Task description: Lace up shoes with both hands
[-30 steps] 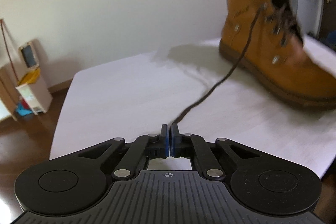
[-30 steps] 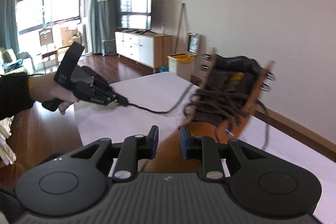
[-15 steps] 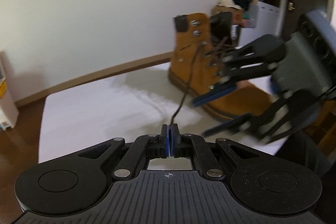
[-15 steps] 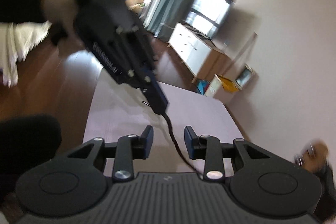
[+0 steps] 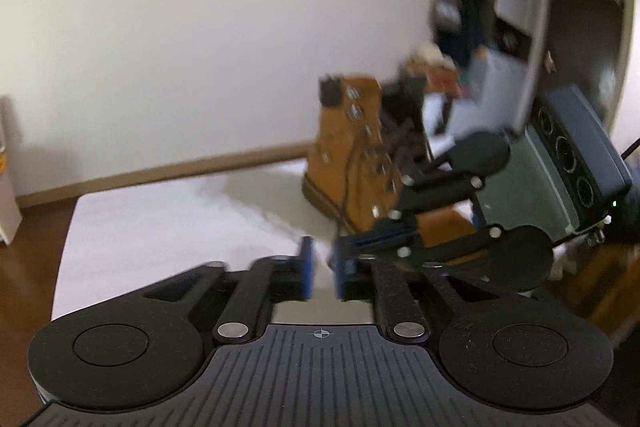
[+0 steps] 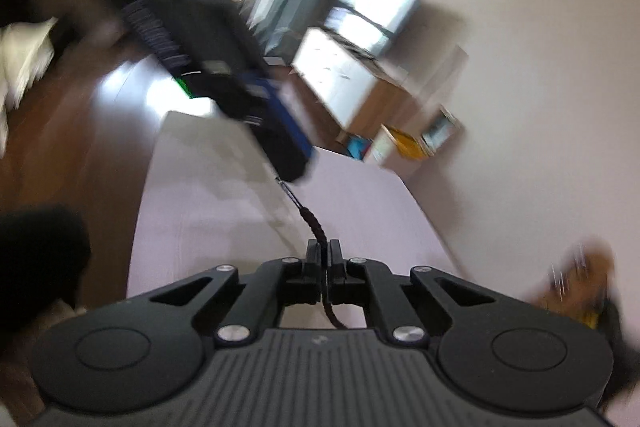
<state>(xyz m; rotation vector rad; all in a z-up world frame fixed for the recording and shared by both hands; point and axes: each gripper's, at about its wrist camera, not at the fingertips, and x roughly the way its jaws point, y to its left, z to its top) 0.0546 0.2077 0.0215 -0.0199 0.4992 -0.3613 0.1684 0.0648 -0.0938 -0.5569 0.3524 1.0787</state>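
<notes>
Blue pads line the fingers of the left gripper (image 5: 319, 271), which stand slightly apart at the lower centre of the left wrist view with nothing between them. Just to their right, the right gripper (image 5: 360, 247) reaches in from the right edge of the frame, its own fingers lying sideways and close together, almost touching the left gripper's right finger (image 5: 341, 273).

In the right wrist view the right gripper (image 6: 324, 259) is closed on the dark brown lace (image 6: 314, 225), pinched at the centre of the frame. One stretch of lace runs up and to the left toward the blurred left gripper (image 6: 296, 167), ending just beneath its tips; whether it touches them cannot be told. The other stretch curls down behind the fingers toward the bottom of the frame.

The tan boot (image 5: 352, 163) stands upright on the white counter (image 5: 160, 227), right of centre in the left wrist view, behind the right gripper, with lace hanging down its front. In the right wrist view the boot (image 6: 580, 287) is only a blur at the right edge.
</notes>
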